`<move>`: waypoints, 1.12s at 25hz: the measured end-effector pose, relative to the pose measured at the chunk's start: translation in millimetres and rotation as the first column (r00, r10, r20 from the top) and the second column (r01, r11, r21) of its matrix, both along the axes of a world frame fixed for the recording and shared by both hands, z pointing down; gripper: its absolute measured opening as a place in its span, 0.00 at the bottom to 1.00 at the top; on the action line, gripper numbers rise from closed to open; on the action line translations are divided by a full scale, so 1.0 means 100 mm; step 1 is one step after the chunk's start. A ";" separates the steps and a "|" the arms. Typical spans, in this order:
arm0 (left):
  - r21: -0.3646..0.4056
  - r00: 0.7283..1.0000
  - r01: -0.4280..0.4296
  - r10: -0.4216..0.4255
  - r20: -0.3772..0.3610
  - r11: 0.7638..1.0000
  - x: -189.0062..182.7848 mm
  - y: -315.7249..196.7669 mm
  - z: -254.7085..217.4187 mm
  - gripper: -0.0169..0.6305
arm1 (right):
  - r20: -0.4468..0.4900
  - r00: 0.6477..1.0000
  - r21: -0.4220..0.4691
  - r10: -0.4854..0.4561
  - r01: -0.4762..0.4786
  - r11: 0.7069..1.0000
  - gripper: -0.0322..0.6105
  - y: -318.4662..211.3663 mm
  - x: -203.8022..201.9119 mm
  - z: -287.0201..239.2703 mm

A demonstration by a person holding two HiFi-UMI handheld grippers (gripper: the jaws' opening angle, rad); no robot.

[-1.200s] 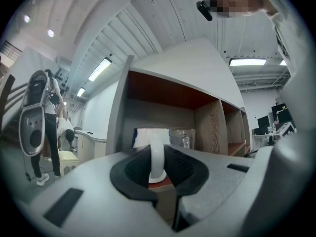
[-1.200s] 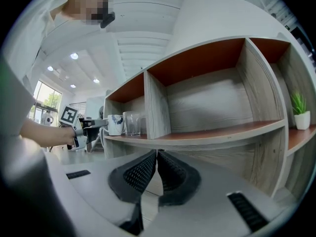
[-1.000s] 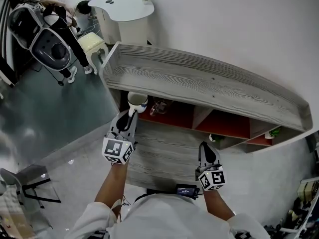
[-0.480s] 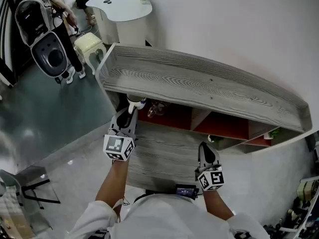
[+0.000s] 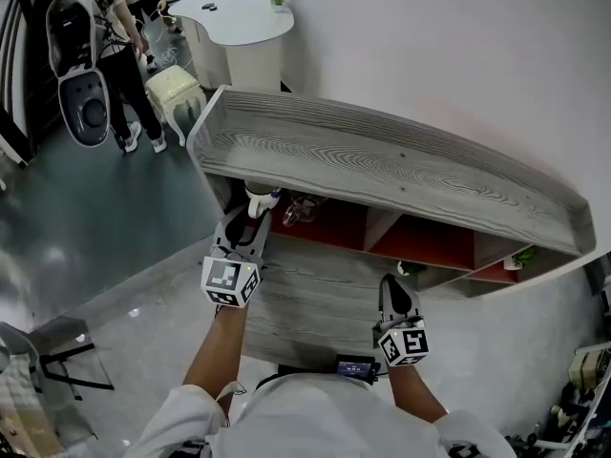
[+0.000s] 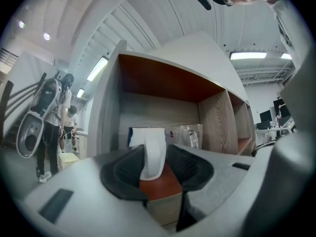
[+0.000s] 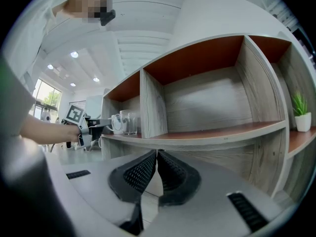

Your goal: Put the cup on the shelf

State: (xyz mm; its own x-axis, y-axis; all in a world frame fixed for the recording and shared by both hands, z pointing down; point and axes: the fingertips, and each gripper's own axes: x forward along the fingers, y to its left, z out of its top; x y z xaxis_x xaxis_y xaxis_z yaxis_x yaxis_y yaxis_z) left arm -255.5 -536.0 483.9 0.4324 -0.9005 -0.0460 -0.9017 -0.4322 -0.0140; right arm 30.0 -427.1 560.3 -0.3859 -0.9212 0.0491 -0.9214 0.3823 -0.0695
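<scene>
The white cup (image 6: pixel 147 136) stands on the red board of the shelf's (image 5: pixel 382 170) leftmost compartment, and its handle points back at me. My left gripper (image 6: pixel 157 164) is level in front of it. Its jaws have just been opening and now stand apart on either side of the handle, with a gap showing on the right. From the head view, the cup (image 5: pixel 260 197) peeks out under the shelf top, just beyond the left gripper (image 5: pixel 250 219). My right gripper (image 5: pixel 394 287) hangs shut and empty before the middle compartment; in its own view the right gripper (image 7: pixel 156 168) faces bare shelves.
A clear glass mug (image 6: pixel 190 136) stands right of the cup in the same compartment. A small potted plant (image 7: pixel 301 113) sits in a right compartment. A person with equipment (image 5: pixel 95 55) stands at the far left by a white table (image 5: pixel 234 12).
The left gripper has eased slightly toward the shelf and the cup now sits further under the shelf top. The person at the far left has shifted. The right gripper is unmoved.
</scene>
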 end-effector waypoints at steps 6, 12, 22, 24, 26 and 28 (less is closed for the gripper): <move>0.029 1.000 0.032 -0.032 -0.002 0.999 -0.09 0.15 -0.17 0.30 | 0.004 1.000 0.008 -0.011 0.011 1.000 0.11 0.09 -0.01 -0.05; 0.036 0.999 0.051 -0.051 0.014 0.998 -0.21 0.60 -0.25 0.22 | 0.013 1.000 0.046 -0.024 0.023 0.999 0.11 0.24 -0.09 -0.18; 0.031 0.997 0.078 -0.077 -0.011 0.996 -0.46 1.66 -0.17 0.05 | 0.017 1.000 0.117 -0.023 0.021 0.993 0.11 0.88 -0.16 -0.43; 0.033 0.996 0.085 -0.084 -0.009 0.996 -0.52 1.87 -0.14 0.04 | 0.013 1.000 0.125 -0.016 0.014 0.992 0.11 1.05 -0.16 -0.46; 0.031 0.995 0.098 -0.098 0.004 0.995 -0.58 2.06 -0.08 0.04 | 0.007 1.000 0.127 -0.011 0.010 0.992 0.11 1.21 -0.15 -0.48; 0.030 0.994 0.110 -0.110 0.024 0.994 -0.63 2.23 -0.01 0.04 | -0.001 1.000 0.126 -0.009 0.009 0.992 0.11 1.35 -0.14 -0.49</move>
State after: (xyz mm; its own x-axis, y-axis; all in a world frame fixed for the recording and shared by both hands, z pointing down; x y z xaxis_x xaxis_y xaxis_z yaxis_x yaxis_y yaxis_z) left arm -318.9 -312.6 483.3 0.3321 -0.9412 -0.0623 -0.9429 -0.3295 -0.0489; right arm 16.1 -292.2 511.3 -0.3945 -0.9165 -0.0672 -0.9178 0.3965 -0.0197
